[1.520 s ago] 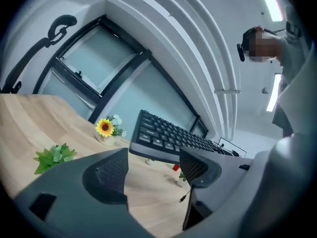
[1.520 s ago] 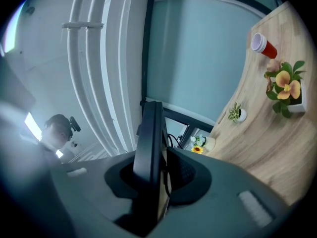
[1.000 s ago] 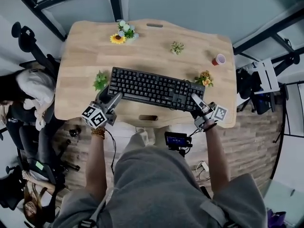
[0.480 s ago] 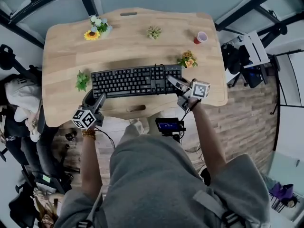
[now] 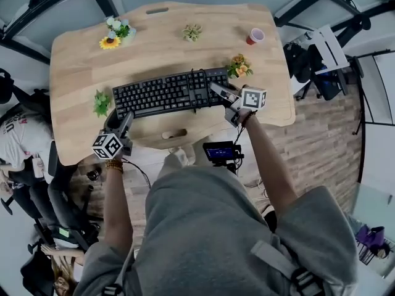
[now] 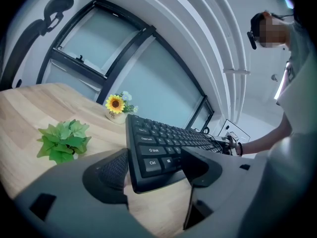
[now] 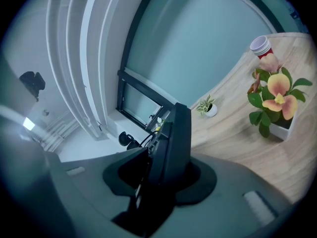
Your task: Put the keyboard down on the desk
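A black keyboard point(image 5: 163, 93) lies lengthwise across the middle of the wooden desk point(image 5: 160, 42). My left gripper point(image 5: 121, 118) is at its left front corner. In the left gripper view that keyboard point(image 6: 168, 138) corner sits between the jaws of the left gripper point(image 6: 153, 168), and both fingers touch it. My right gripper point(image 5: 218, 92) has the right end. In the right gripper view the keyboard point(image 7: 173, 133) stands edge-on between the jaws of the right gripper point(image 7: 166, 175); they are opening, and both still look in contact with it.
Small pots ring the keyboard: a green plant point(image 5: 100, 102), a sunflower point(image 5: 111, 41), a succulent point(image 5: 192, 32) and orange flowers point(image 5: 238, 66) close to the right gripper. A red cup point(image 5: 255, 36) stands far right. Office chairs and a seated person point(image 5: 15, 134) are at the left.
The head view has swung, so the desk sits higher and further left in the picture. The keyboard stays between the green plant and the orange flowers. Both grippers remain at its ends.
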A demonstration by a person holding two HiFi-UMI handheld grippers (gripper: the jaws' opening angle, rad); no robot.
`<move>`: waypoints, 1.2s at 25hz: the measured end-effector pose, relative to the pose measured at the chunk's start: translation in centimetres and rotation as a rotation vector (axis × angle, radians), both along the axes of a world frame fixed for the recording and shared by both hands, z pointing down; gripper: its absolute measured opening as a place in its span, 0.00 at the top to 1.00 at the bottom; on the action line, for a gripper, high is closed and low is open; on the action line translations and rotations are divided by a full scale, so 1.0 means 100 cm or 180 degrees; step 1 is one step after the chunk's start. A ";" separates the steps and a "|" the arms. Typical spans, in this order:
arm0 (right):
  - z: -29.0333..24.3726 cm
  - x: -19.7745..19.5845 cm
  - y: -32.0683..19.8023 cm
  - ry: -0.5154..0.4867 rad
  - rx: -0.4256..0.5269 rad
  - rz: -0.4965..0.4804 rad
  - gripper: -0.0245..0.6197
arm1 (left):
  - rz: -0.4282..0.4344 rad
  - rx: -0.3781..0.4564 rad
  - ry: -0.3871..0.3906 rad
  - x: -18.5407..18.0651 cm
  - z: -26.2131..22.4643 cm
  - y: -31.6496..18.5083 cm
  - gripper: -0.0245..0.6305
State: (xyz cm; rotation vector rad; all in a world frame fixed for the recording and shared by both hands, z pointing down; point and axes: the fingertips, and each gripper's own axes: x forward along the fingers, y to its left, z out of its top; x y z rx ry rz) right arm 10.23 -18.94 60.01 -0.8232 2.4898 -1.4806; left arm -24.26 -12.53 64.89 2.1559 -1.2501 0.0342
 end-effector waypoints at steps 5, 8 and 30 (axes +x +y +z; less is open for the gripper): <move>0.005 -0.003 -0.013 -0.0018 -0.0009 0.0038 0.73 | 0.0008 -0.0037 -0.0067 -0.002 0.004 -0.014 0.46; 0.009 -0.001 -0.020 0.0015 -0.0008 0.0055 0.72 | 0.0006 -0.0065 -0.0074 -0.001 0.005 -0.020 0.46; 0.044 0.000 -0.039 0.0276 -0.0087 0.0175 0.67 | -0.0110 -0.0290 -0.0273 -0.005 0.031 -0.032 0.47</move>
